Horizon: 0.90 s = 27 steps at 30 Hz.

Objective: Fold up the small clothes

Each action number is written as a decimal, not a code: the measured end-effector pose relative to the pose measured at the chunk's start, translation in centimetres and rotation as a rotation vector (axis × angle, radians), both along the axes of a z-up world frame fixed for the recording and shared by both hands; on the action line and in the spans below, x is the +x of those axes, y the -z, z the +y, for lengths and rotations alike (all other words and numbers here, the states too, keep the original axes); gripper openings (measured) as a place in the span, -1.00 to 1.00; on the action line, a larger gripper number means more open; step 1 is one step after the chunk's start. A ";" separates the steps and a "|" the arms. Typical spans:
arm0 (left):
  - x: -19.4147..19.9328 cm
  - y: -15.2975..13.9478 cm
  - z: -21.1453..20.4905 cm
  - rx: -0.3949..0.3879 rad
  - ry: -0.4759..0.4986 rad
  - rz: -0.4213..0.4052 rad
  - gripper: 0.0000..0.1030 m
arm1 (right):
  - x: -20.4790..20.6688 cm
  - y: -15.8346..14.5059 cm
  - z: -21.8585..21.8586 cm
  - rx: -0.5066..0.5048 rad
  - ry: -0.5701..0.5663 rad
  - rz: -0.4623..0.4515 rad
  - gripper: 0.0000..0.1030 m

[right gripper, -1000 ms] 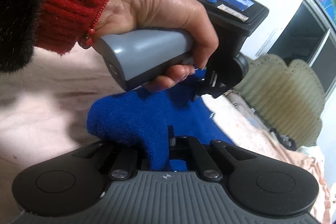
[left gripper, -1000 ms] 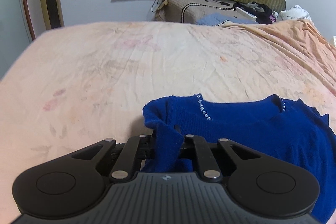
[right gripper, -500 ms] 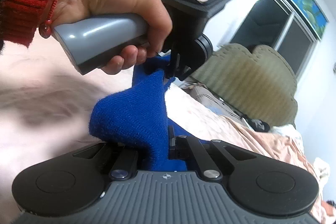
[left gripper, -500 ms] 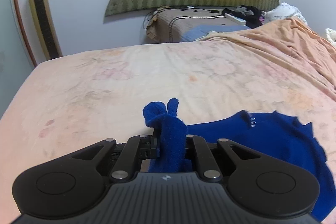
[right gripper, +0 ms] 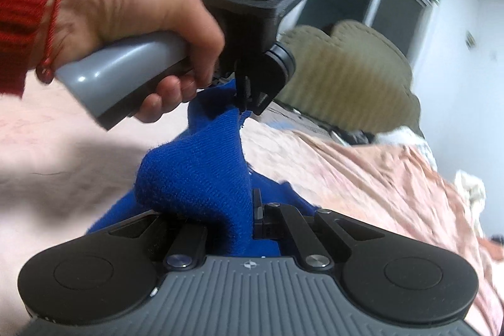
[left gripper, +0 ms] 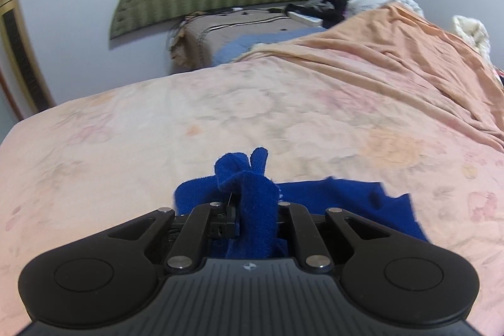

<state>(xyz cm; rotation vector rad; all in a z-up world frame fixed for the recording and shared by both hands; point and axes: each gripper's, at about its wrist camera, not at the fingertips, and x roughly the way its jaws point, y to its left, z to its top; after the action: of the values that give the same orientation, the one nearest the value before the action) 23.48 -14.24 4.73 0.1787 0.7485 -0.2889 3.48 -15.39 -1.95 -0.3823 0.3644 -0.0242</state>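
We've got both hand-held grippers clamped on the blue knit sweater (left gripper: 258,210): the left hand-held gripper (left gripper: 256,210) pinches a bunched edge at lower centre, the right hand-held gripper (right gripper: 242,210) grips another fold. The rest drapes onto the pink bed (left gripper: 220,115) behind.

Both tools, left (left gripper: 255,210) and right (right gripper: 239,210) (jaws pinched), side by side
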 end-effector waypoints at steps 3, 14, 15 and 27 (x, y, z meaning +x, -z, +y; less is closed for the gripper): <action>0.2 0.9 -2.9 0.013 0.028 0.010 -0.81 | 0.4 0.3 -2.5 0.070 0.040 0.026 -0.93; 0.1 4.5 -9.3 0.074 0.100 0.032 -0.77 | 1.8 3.0 -12.2 0.585 0.086 0.194 -0.78; 0.0 4.5 -9.6 0.083 0.110 0.024 -0.75 | 1.9 3.4 -13.1 0.643 0.093 0.208 -0.66; -0.6 2.5 -10.5 0.035 0.090 -0.132 0.59 | 0.3 6.8 -18.9 1.091 0.082 0.180 -0.33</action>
<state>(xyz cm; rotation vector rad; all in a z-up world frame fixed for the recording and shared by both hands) 22.83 -24.77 2.20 0.2621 0.6160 -0.3465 3.82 -34.30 -8.73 0.7136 0.5149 0.1275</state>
